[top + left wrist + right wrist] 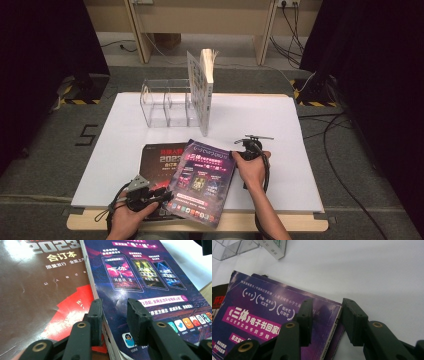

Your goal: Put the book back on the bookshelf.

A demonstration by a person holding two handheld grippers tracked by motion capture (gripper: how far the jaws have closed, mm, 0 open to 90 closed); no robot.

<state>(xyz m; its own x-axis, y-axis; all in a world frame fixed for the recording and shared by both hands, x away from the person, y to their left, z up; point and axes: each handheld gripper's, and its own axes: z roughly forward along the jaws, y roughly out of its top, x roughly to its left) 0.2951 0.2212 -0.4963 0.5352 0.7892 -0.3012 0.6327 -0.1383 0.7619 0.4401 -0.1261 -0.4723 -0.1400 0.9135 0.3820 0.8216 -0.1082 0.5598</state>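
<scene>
**Purple magazine: both claws at its edges, not lifted yet**

Left claw (159,196) is sitting at lower left of the high view, at the near-left edge of the purple magazine (202,182). In the left gripper view its jaws are spread, straddling the magazine's edge where it overlaps the dark red book (37,290); one jaw over the red cover, the other over the purple one. Nothing pinched as far as I can tell.

Right claw (239,150) is sitting centre-right of the high view, at the magazine's far-right corner. Right gripper view: jaws spread, the corner lying between them, gap on both sides. Not gripping.

Where things are lying: purple magazine is resting flat at lower centre, partly on top of the dark red book, both on the white surface (280,130). Clear acrylic rack (165,102) is standing upper centre with one thick book (204,90) already upright at its right end; its other slots look free.

Progress, my read: one book is racked, two are left. Current step is the grasp on the purple magazine, barely begun. Remaining: close both claws, lift, stand it upright, slot it in the rack, then repeat for the red one.
</scene>
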